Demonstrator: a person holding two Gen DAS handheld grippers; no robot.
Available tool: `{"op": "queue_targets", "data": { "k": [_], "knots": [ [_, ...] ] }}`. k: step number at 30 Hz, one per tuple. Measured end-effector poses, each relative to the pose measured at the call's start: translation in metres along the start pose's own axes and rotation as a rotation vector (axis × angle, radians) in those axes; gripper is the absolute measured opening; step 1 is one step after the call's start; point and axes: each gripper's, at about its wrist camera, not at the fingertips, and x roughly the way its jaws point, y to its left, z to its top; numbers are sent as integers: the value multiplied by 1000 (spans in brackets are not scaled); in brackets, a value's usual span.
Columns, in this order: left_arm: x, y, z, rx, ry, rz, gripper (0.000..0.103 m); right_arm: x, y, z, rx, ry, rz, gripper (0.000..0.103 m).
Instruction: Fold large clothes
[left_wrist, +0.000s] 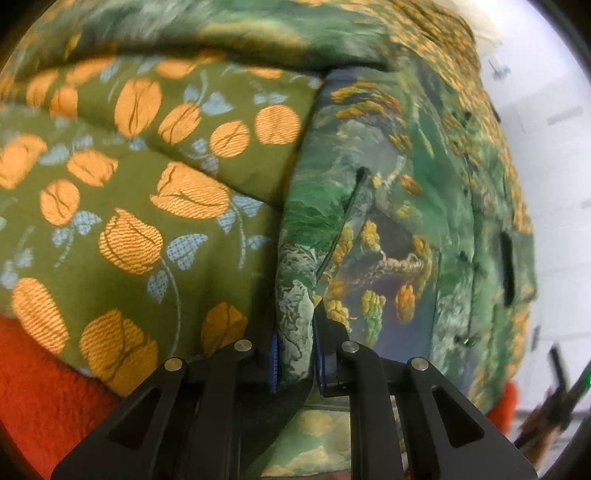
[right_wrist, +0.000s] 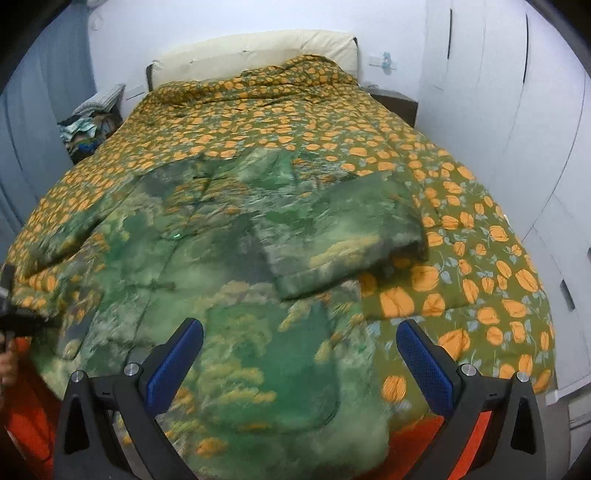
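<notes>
A large shirt (right_wrist: 229, 258) printed with green landscape and yellow flowers lies spread on the bed, one sleeve (right_wrist: 343, 236) folded across its body. In the left wrist view my left gripper (left_wrist: 295, 354) is shut on a raised fold of the shirt's edge (left_wrist: 293, 332), pinched between the blue pads. The shirt's front with buttons (left_wrist: 406, 221) runs away to the right. My right gripper (right_wrist: 299, 343) hovers open above the shirt's near hem, with nothing between its blue pads. The left gripper (right_wrist: 14, 317) shows as a dark shape at the left edge of the right wrist view.
The bed is covered by an olive quilt with orange tulips (right_wrist: 480, 258). An orange fleece blanket (left_wrist: 40, 387) lies at the near edge. A cream headboard (right_wrist: 258, 48), a nightstand (right_wrist: 395, 99), a laundry pile (right_wrist: 92, 122) and white wardrobes (right_wrist: 517, 110) surround the bed.
</notes>
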Motion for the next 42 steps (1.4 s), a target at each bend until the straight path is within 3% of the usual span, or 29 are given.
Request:
{"op": "queue_targets", "data": {
  "k": [3, 7, 9, 10, 11, 12, 13, 15, 16, 19, 21, 22, 25, 27, 28, 29, 30, 33, 36, 39, 42],
  "knots": [
    [4, -1, -4, -14, 14, -9, 14, 28, -18, 13, -23, 34, 9, 103],
    [7, -9, 2, 4, 1, 7, 17, 100, -31, 29, 67, 159, 246, 103],
    [-2, 0, -2, 43, -19, 36, 19, 135, -35, 36, 117, 196, 282, 103],
    [-9, 9, -4, 54, -28, 45, 20, 155, -39, 41, 163, 210, 306, 100],
    [-10, 9, -4, 58, -32, 49, 20, 171, -47, 46, 237, 200, 332, 75],
    [-10, 5, -2, 54, -36, 44, 21, 174, -56, 50, 304, 165, 353, 44],
    [-15, 13, -3, 49, -39, 36, 22, 171, -78, 58, 439, 89, 430, 35],
    [-19, 16, -1, 42, -43, 24, 24, 156, -114, 64, 621, -40, 542, 31],
    [-22, 21, -1, 45, -43, 25, 25, 139, -143, 69, 699, -136, 549, 31],
    [-25, 23, -2, 58, -50, 60, 40, 99, -220, 71, 803, -299, 438, 31],
    [-22, 18, 1, 64, -59, 86, 54, 85, -265, 61, 874, -323, 327, 31],
    [-25, 21, 1, 65, -59, 86, 62, 78, -298, 50, 932, -312, 217, 32],
    [-29, 21, 2, 67, -66, 89, 67, 85, -348, 18, 1043, -199, 175, 35],
    [-35, 21, 2, 75, -66, 91, 68, 92, -349, 3, 1047, -109, 148, 40],
    [-39, 21, 2, 82, -70, 92, 69, 92, -344, -1, 1024, -87, 152, 45],
    [-42, 24, 2, 88, -73, 95, 70, 92, -338, -5, 1006, -82, 165, 67],
    [-46, 23, 3, 97, -80, 100, 71, 93, -332, -9, 1000, -81, 184, 100],
    [-57, 22, 4, 121, -97, 125, 72, 94, -333, -38, 1188, -138, 368, 103],
    [-69, 22, 8, 139, -122, 139, 73, 87, -340, -56, 1300, -177, 390, 103],
    [-81, 21, 15, 173, -153, 147, 78, 59, -333, -50, 1138, -200, 305, 103],
    [-87, 16, 31, 224, -181, 185, 80, 22, -302, -21, 875, -183, 232, 103]
  ]
}}
